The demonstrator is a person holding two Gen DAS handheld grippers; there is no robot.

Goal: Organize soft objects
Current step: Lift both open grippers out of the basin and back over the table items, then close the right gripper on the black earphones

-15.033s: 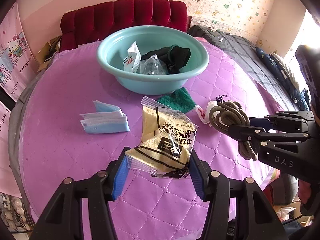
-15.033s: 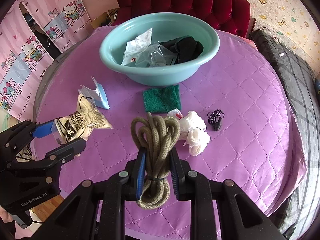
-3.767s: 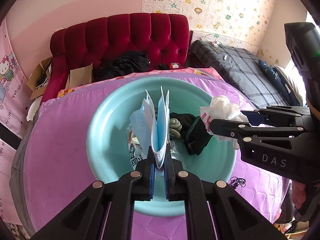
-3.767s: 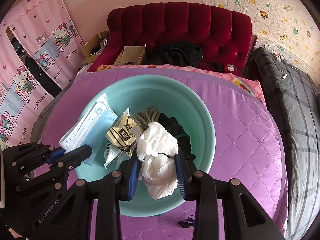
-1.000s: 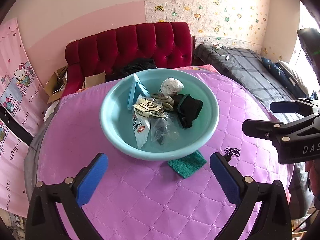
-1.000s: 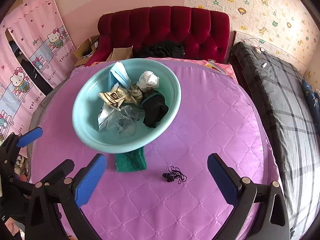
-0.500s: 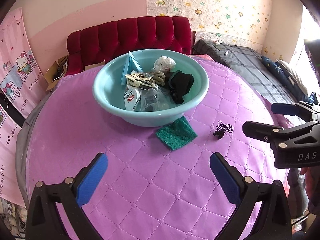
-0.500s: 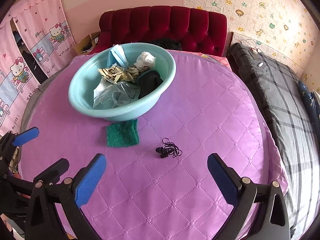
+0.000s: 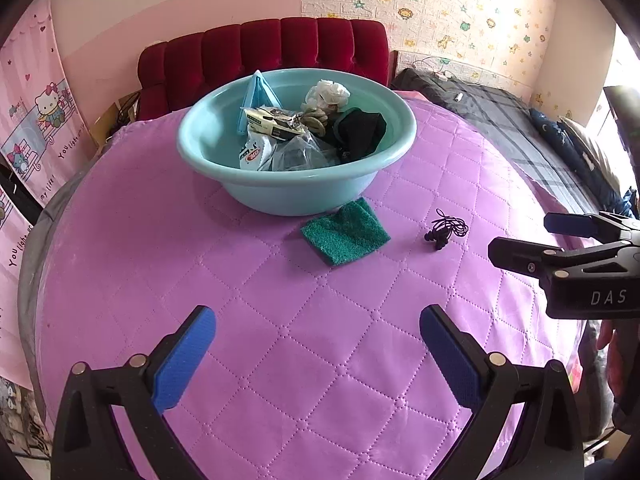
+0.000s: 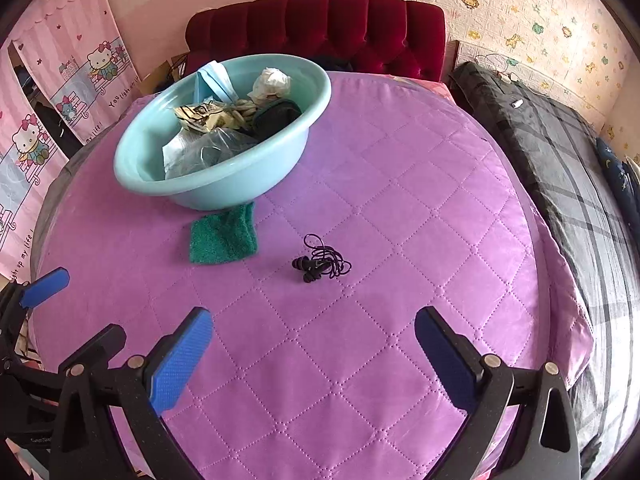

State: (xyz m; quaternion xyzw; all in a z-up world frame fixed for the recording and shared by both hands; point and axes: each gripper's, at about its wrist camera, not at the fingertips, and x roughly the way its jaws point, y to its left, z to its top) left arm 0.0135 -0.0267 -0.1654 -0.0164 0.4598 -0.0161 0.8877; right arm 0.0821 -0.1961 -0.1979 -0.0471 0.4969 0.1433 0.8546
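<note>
Left gripper [image 9: 318, 354], right gripper [image 10: 314, 354]: both spread wide, empty, above the purple quilt [image 9: 280, 360]. Basin [image 9: 296, 196]: piled with soft items. Green cloth [image 9: 346, 232] touching basin; earphones [image 10: 322, 264] lie apart, unobstructed.

The worktop [image 9: 280, 360] has a purple cover with stitched diamond squares. The bowl [image 9: 296, 196] in the upper middle is light blue-green. The cloth [image 9: 346, 232] beside it is dark green. The earphones [image 10: 320, 264] are black. The tongs [image 9: 318, 354] are black with blue pads [image 9: 184, 360]. The headboard [image 9: 280, 48] at the top is dark red.
</note>
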